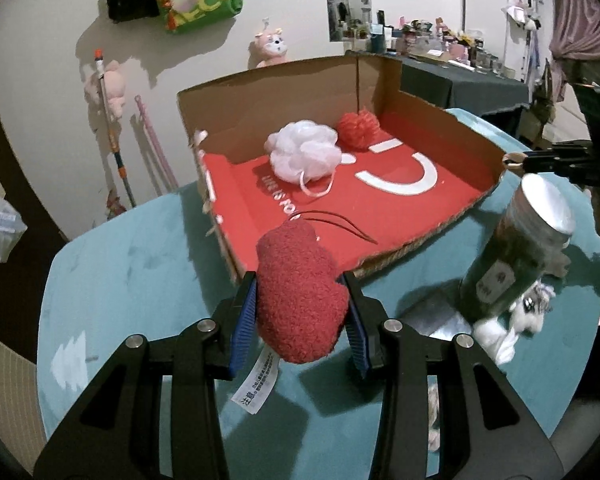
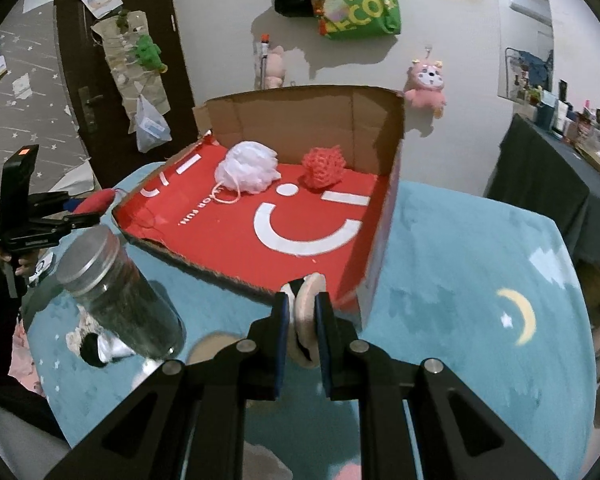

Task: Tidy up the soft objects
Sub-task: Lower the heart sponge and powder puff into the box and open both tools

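Already lying in open red-lined cardboard box (image 1: 440, 120) ahead of both grippers: white mesh bath puff (image 1: 305, 151), red mesh bath puff (image 1: 358, 127). Left gripper (image 1: 300, 308) clamped on fuzzy red plush (image 1: 300, 296); right gripper (image 2: 302, 312) pinched on flat beige soft piece (image 2: 306, 300). Both unboxed. More soft bits beside lidded glass jar (image 1: 520, 248).

Room lighting is moderate and even, apparently from overhead. Hanging items cast soft shadows on the white wall (image 1: 52, 40). The jar (image 1: 516, 252) is smeared by motion blur in both views; its metal lid shows dull glare. Both views bow strongly at the edges, with black vignette corners. Central areas remain reasonably sharp.
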Tool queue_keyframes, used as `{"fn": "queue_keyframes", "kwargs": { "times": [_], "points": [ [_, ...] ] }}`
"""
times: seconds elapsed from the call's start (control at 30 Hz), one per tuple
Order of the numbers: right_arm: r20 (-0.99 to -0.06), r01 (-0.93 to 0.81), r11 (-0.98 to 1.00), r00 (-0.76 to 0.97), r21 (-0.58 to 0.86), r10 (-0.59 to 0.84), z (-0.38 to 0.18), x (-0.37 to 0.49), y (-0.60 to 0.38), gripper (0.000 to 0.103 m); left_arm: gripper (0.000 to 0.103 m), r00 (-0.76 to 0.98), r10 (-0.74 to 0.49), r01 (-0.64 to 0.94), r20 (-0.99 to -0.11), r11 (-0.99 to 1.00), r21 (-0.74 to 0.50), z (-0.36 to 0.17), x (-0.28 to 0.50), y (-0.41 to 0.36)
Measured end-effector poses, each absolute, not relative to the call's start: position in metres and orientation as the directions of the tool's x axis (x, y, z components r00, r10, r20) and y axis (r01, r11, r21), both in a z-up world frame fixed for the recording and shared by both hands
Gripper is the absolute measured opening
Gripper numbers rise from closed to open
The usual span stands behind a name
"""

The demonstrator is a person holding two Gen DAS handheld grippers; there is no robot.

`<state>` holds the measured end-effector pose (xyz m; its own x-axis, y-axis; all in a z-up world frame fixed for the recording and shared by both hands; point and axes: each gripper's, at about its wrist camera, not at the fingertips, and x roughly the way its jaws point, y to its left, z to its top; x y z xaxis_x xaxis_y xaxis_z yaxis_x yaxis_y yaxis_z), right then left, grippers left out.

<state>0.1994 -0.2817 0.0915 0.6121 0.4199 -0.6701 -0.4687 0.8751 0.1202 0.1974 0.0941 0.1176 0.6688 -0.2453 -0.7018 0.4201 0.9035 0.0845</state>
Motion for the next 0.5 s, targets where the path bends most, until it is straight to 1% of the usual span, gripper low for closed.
{"fn": "queue_keyframes", "kwargs": {
  "times": [0.27, 0.5],
  "points": [
    [-0.684, -0.501, 0.86, 0.593, 0.101, 0.425, 0.108, 0.236, -0.252, 0.015, 0.038, 0.653, -0.264, 0.443, -0.71, 0.893, 0.076, 0.13, 0.236, 0.065],
    [-0.753, -0.475, 0.879, 0.568, 0.029, 0.332, 0.106, 0.291, -0.213, 0.015, 0.038, 0.589, -0.193, 0.388, -0.785, 0.919, 0.065, 0.118, 0.289, 0.047]
  ]
}}
